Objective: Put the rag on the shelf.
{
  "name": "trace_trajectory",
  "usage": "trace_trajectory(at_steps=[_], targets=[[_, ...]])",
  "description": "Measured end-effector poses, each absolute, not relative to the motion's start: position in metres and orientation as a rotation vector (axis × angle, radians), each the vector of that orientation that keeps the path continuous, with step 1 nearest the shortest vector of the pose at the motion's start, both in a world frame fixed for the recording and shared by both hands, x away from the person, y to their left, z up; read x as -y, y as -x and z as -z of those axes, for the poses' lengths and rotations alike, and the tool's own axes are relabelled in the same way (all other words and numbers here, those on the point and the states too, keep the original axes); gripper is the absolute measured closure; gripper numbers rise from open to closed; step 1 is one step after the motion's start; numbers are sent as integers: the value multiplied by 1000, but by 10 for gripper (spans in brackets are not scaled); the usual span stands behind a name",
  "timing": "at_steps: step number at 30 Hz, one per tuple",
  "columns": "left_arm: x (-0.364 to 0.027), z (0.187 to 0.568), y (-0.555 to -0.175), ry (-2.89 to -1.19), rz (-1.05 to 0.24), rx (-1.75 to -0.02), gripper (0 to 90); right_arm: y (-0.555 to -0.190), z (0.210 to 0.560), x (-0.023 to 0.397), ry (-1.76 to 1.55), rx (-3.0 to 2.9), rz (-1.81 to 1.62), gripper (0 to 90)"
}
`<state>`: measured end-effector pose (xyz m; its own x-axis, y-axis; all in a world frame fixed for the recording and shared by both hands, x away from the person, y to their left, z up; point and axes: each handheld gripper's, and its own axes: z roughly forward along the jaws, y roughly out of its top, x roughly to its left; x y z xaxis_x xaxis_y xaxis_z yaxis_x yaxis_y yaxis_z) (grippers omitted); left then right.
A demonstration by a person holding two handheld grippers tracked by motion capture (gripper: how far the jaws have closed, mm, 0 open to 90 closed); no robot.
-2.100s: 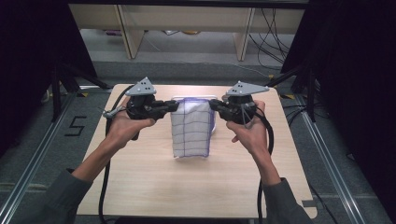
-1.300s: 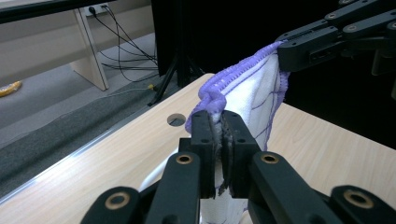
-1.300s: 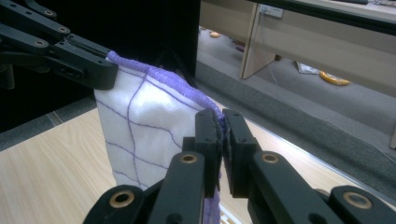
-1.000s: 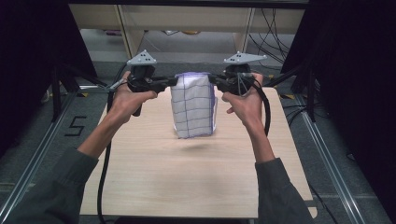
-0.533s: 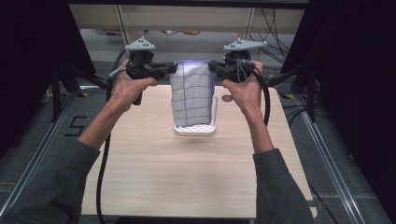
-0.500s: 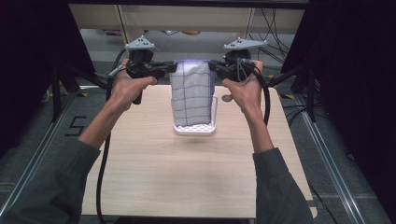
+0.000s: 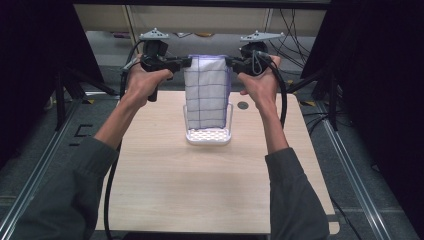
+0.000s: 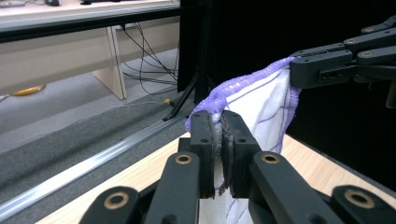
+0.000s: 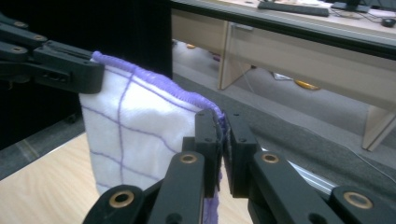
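Cloth held taut above the white basket

You had the left gripper and right gripper each clamped on a top corner of the cloth, hanging into the basket; lowering evenly looked wisest.

Soft woven cloth, matt wooden table

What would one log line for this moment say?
left gripper: shut on cloth corner | right gripper: shut on other corner | cloth: hanging stretched between them, above white basket | table: wooden
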<state>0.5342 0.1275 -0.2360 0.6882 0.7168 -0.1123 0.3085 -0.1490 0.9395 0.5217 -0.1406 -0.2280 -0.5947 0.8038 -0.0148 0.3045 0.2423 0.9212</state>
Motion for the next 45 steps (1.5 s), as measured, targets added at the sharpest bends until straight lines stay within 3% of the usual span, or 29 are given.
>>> trace_trajectory(at_steps=[19, 45], targets=[[-124, 283, -588, -1732, -404, -935, 831, -582, 266, 128, -1130, -2038, -1209, 852], [-123, 338, -605, -1798, -314, -1027, 824, -601, 333, 126, -1318, -2155, -1067, 847]])
